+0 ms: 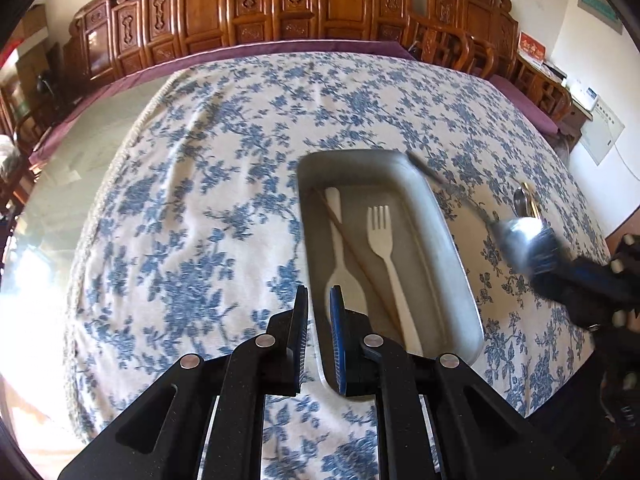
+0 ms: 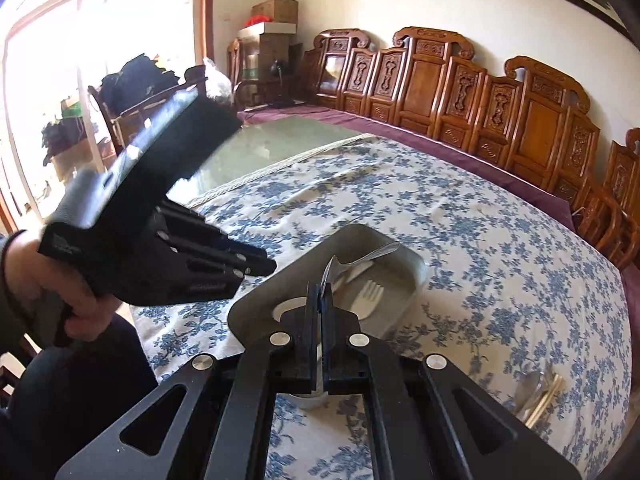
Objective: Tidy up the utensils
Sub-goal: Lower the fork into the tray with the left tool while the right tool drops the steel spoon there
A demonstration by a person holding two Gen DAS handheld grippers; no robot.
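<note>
Task partly done: a white fork [image 1: 386,248], white spoon [image 1: 340,256] and chopstick [image 1: 352,256] lie in the grey tray [image 1: 444,232]; the right gripper [image 2: 320,300], clamped on a metal spoon [image 2: 360,260], hovers over it; the left gripper [image 1: 319,304], nearly closed, holds nothing; more utensils [image 2: 538,394] wait near the table's [image 1: 200,200] right edge

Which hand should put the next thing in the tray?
Probably the right. The right hand-held gripper already pinches a shiny metal spoon over the grey rectangular tray. The left hand-held gripper holds nothing.
</note>
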